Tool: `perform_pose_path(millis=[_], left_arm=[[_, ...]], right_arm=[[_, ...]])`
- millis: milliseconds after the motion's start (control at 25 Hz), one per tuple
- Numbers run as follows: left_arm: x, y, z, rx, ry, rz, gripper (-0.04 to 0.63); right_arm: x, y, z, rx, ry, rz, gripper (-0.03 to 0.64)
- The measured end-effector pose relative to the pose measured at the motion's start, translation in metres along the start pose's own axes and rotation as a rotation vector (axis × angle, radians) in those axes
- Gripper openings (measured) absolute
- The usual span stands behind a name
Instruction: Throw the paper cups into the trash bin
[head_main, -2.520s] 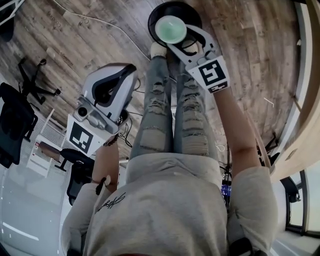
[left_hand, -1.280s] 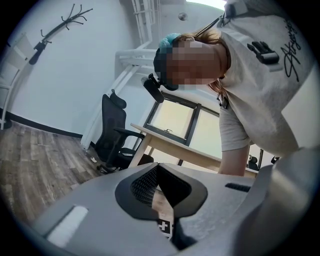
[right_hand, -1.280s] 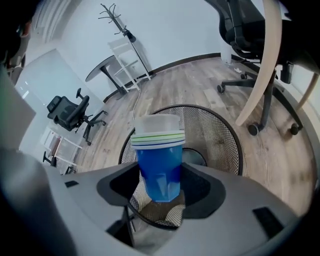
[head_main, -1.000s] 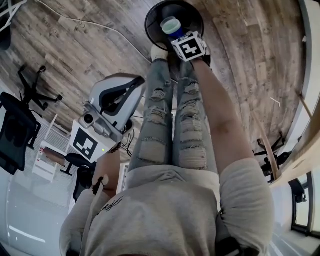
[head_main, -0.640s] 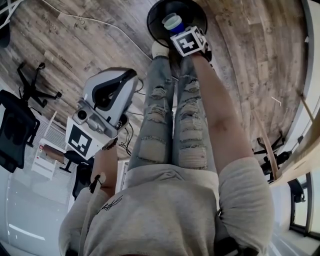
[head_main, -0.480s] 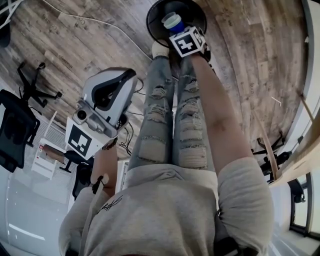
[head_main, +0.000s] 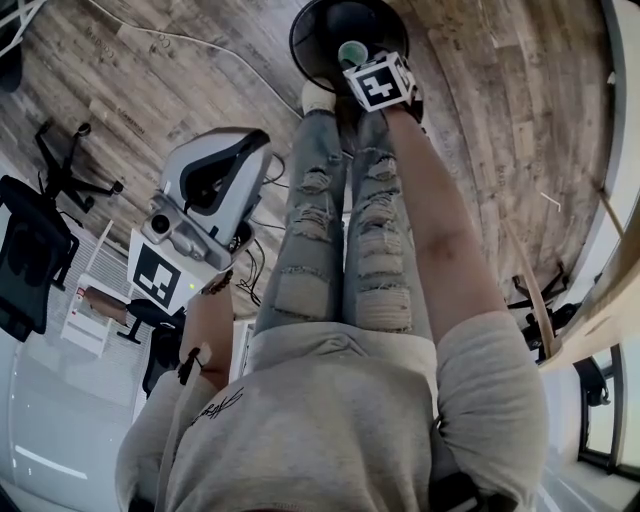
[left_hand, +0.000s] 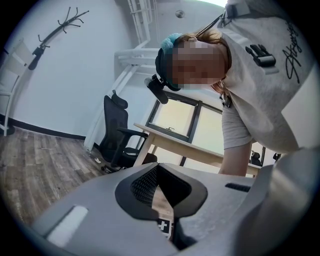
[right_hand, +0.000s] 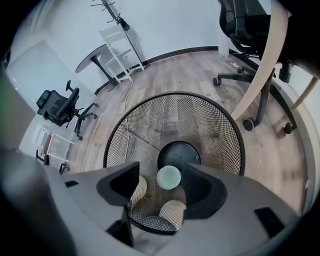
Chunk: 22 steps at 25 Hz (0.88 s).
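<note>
Dropped since half a second ago: paper cup (right_hand: 169, 177), freed by spread right tongs (right_hand: 163, 188) centred above trash bin (right_hand: 216, 125); left tongs (left_hand: 161, 194) pressed together, empty, idle.

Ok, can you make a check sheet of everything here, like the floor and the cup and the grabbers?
Surface: wood plank floor.
Job's things: paper cup, mouth up, loose in the gap between the right jaws, over the black mesh trash bin.
Clutter: nothing seen.
Grippers: right gripper has its jaws wide apart above the bin and grips nothing. The left gripper has its jaws together, is empty and is held off to the side.
Cables: white cable lying on the floor; dark cables hanging just below the left gripper.
Surroundings: office chairs, coat rack, wooden table.
</note>
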<state>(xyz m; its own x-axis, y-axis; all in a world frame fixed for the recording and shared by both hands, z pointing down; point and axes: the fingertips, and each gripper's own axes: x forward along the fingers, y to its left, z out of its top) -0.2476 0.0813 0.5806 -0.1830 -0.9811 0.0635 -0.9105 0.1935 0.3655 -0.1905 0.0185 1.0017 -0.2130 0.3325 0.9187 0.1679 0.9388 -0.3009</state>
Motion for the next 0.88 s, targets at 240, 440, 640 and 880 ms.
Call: perform_pose_path(millis=[240,440,640,880], left_arm=[[0.004,0.001,0.006,0.011,-0.007,-0.001,0.0],[0.01,0.0,0.013,0.023,-0.012,-0.008,0.0],[0.015,-0.001,0.018,0.029,-0.018,-0.013,0.0],[0.018,-0.002,0.028,0.033,-0.015,-0.013,0.0]], right_arm=[[-0.016,-0.001,0.012,-0.047,-0.031,0.008,0.259],[-0.034,0.0,0.03,-0.033,-0.091,0.028,0.259],[-0.05,0.006,0.044,-0.067,-0.145,0.038,0.258],[-0.077,0.017,0.065,-0.074,-0.219,0.066,0.258]])
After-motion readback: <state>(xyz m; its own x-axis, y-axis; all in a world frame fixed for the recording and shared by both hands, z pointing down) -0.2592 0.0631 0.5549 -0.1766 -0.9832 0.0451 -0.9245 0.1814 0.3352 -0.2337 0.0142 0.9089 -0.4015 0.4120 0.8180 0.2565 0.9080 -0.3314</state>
